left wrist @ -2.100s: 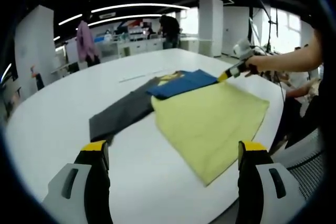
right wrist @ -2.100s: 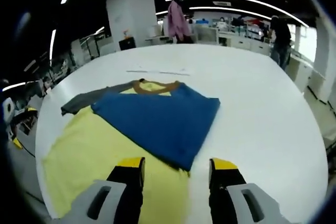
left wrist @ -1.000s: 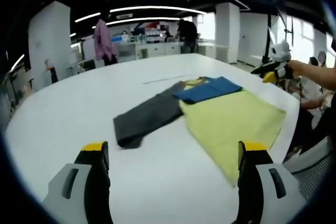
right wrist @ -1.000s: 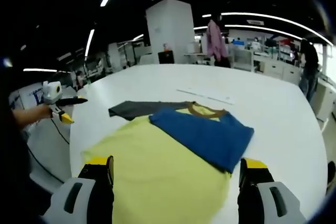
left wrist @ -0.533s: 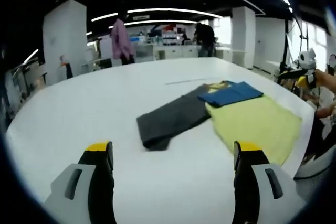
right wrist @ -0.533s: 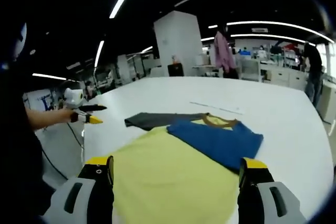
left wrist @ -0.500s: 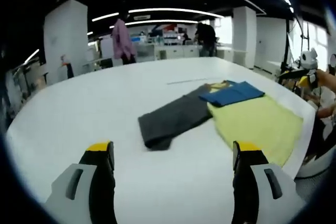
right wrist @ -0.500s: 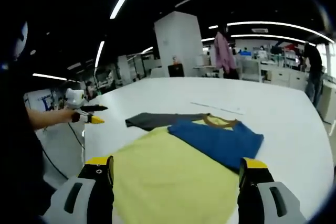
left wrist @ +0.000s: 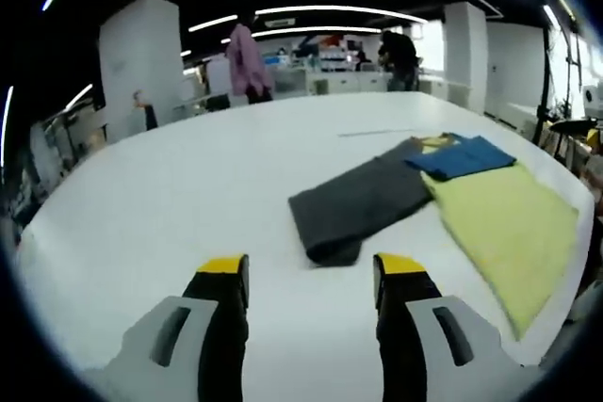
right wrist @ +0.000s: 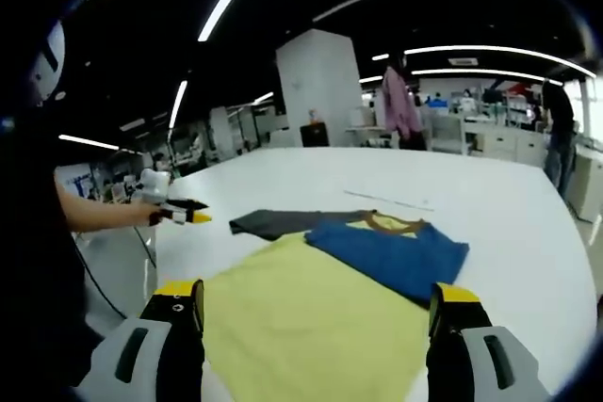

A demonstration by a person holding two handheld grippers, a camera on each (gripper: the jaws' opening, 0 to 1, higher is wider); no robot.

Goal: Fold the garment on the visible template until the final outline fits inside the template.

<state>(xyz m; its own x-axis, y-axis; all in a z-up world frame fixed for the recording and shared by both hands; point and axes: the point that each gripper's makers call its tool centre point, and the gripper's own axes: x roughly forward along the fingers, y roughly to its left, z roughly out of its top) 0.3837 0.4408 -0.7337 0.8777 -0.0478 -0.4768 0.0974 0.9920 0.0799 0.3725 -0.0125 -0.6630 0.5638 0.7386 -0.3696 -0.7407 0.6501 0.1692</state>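
The garment lies flat on the white table [left wrist: 188, 195]: a yellow body [left wrist: 509, 223], a grey sleeve [left wrist: 363, 204] stretched out to the left, and a blue sleeve [left wrist: 462, 157] folded over the chest. My left gripper [left wrist: 311, 275] hovers open and holds nothing, short of the grey sleeve's end. In the right gripper view the yellow body [right wrist: 311, 313] lies just ahead of my wide-open right gripper [right wrist: 317, 298], with the blue sleeve [right wrist: 391, 251], brown collar [right wrist: 391, 224] and grey sleeve [right wrist: 278, 223] beyond. The left gripper [right wrist: 184, 216] comes in from the left, held by a hand.
A thin pale strip [right wrist: 386, 201] lies on the table behind the collar. People stand by desks at the back [left wrist: 247, 63]. The table edge [right wrist: 155, 265] runs close to the yellow hem. A white pillar [right wrist: 320, 91] stands beyond the table.
The left gripper view has swung left, so the garment now sits further right in it. The left jaws have narrowed. In the right gripper view the left gripper has edged toward the table.
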